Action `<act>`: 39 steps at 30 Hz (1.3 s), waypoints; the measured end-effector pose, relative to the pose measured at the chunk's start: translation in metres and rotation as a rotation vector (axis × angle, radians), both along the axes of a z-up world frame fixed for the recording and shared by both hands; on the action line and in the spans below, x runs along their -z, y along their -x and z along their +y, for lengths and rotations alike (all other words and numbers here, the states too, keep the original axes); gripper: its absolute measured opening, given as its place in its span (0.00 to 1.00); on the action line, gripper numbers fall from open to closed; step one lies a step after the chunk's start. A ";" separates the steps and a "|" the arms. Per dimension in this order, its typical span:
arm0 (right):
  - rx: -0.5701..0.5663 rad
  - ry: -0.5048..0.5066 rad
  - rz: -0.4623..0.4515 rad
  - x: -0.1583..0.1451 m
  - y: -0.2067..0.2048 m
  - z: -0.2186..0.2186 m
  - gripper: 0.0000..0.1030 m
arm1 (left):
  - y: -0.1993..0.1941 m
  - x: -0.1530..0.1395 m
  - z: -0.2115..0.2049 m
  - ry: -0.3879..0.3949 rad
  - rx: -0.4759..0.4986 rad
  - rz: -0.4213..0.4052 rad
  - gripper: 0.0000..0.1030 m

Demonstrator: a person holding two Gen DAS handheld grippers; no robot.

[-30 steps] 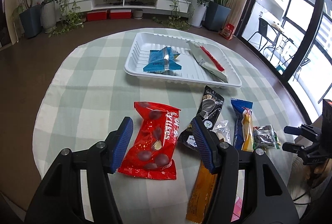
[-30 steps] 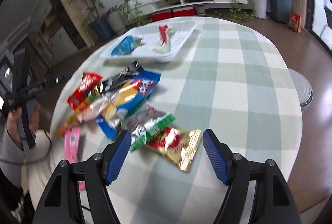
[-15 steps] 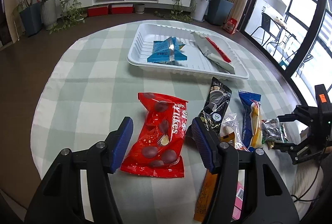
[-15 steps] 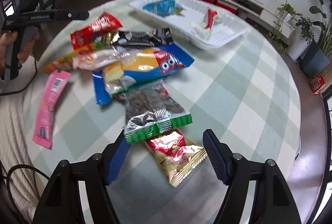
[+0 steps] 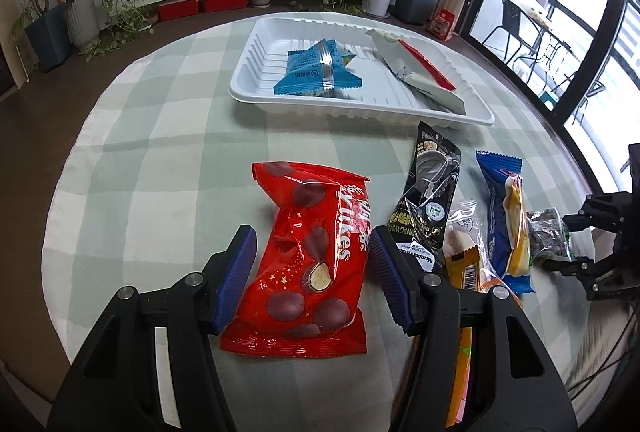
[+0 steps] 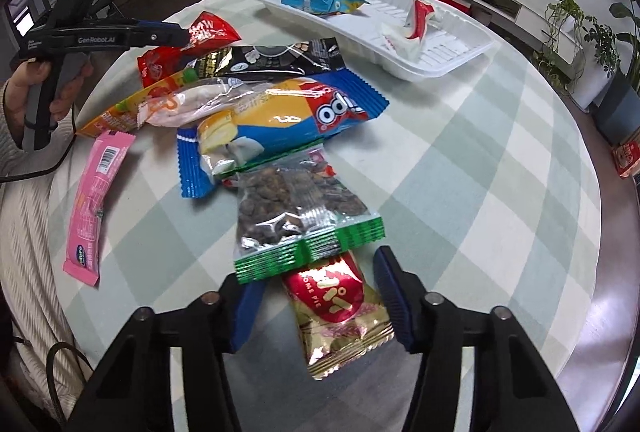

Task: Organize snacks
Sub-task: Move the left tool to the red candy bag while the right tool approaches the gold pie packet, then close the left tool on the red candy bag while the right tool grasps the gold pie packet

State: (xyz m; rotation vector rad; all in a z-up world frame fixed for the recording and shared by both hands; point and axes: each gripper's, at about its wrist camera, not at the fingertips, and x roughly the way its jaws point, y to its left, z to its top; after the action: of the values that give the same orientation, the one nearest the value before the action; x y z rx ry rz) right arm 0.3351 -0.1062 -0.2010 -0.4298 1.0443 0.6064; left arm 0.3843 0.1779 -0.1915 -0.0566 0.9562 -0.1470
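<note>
A red chocolate packet lies on the checked tablecloth. My left gripper straddles it, open, with a gap on the left side. A gold and red pie packet lies between the pads of my right gripper. Those jaws are closing, and the left pad still stands off the wrapper. The white tray at the far side holds a blue packet and a white and red packet. A hand holds the left gripper at the top left of the right wrist view.
Loose snacks lie in a row: a black packet, a blue and yellow cake packet, a green-edged nut packet, an orange stick and a pink stick. Plants and a low TV shelf stand beyond the round table.
The left gripper has sunk closer over the red packet. The right gripper has rolled and shifted until the gold packet sits between its pads, and those pads have drawn nearer together.
</note>
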 end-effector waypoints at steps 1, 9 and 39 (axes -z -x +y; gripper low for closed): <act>0.005 -0.001 -0.001 0.000 0.001 0.000 0.43 | -0.001 0.002 -0.001 0.001 0.006 0.002 0.55; 0.071 -0.066 0.027 -0.002 0.001 -0.010 0.35 | -0.013 0.023 0.005 -0.033 -0.004 0.062 0.59; 0.384 -0.627 0.410 0.003 0.022 -0.091 0.34 | 0.027 -0.002 0.032 0.169 -0.019 0.017 0.34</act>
State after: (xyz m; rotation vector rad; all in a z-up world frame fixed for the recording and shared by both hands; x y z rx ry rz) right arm 0.3131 -0.1968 -0.2044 0.4551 1.2148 0.6490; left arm 0.3569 0.2097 -0.1891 -0.2228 0.9584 -0.2095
